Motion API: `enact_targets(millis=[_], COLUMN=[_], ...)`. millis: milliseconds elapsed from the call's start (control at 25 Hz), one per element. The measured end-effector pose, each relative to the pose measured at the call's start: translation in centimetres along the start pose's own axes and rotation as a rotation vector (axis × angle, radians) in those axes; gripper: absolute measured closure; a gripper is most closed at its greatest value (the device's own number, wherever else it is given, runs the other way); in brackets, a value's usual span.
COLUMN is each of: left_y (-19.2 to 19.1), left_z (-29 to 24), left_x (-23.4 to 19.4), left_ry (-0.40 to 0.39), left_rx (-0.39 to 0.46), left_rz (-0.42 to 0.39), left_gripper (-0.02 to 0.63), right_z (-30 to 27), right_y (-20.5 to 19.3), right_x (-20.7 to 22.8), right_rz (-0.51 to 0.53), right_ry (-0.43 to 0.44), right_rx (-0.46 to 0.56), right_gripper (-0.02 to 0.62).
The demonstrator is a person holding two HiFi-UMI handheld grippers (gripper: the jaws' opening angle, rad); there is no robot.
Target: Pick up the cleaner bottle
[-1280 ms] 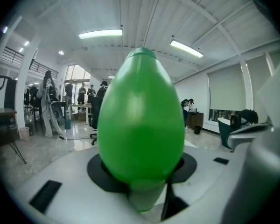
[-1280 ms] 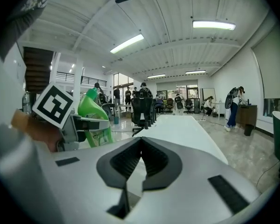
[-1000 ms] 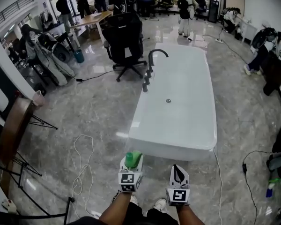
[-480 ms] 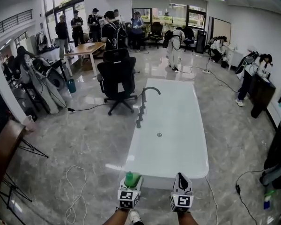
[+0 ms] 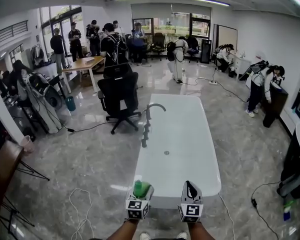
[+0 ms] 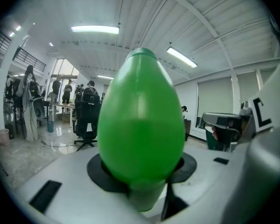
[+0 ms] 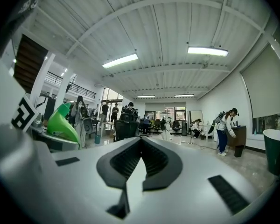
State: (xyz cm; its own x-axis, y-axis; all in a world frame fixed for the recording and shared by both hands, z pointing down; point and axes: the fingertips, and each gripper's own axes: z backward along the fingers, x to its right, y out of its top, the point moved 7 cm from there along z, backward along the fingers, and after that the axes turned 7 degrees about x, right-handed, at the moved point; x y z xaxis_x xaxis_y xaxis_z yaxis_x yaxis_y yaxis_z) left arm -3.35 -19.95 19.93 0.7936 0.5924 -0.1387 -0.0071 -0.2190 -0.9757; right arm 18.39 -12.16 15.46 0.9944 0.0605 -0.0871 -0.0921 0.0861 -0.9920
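The cleaner bottle [image 5: 141, 188] is bright green and egg-shaped, and it stands up between the jaws of my left gripper [image 5: 139, 194] at the bottom of the head view. In the left gripper view the bottle [image 6: 141, 120] fills the middle, its narrow lower end pinched where the left gripper [image 6: 147, 185] is shut on it. My right gripper [image 5: 191, 188] is just to the right, held level, shut with nothing in it. The right gripper view shows its dark pads meeting at the right gripper [image 7: 140, 143] tip, with the bottle [image 7: 63, 122] off to the left.
A long white bathtub [image 5: 185, 174] with a dark faucet [image 5: 149, 115] stretches away just beyond the grippers. A black office chair [image 5: 117, 96] stands to its left. Cables [image 5: 82, 204] lie on the marble floor. Several people and a wooden table [image 5: 82, 63] are at the back.
Both grippers have risen together with the bottle still in the left one. The head view has tilted up, showing more of the room and ceiling.
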Motion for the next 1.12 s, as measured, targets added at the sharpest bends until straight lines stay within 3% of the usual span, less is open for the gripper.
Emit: enact_targets(millis=[280,640,1120], left_y=[2.1,2.9,2.7], left_z=[-2.6,-4.0,-4.9], left_x=[2.7,5.0,5.8], left_ry=[-0.008,0.012,-0.002], left_rx=[0.050,0.083,0.086], left_rz=[-0.011,-0.037,-0.035], left_gripper=[0.426,0.426,0.426], right_z=[-2.1,-1.9,-1.7], right_y=[1.4,0.8,0.7], right_x=[2.6,4.9,6.5], right_rz=[0.057,0.051,0.055], right_ry=[0.054,0.082,0.075], right_rx=[-0.027,-0.016,-0.004], right_gripper=[0.578,0.578,0.578])
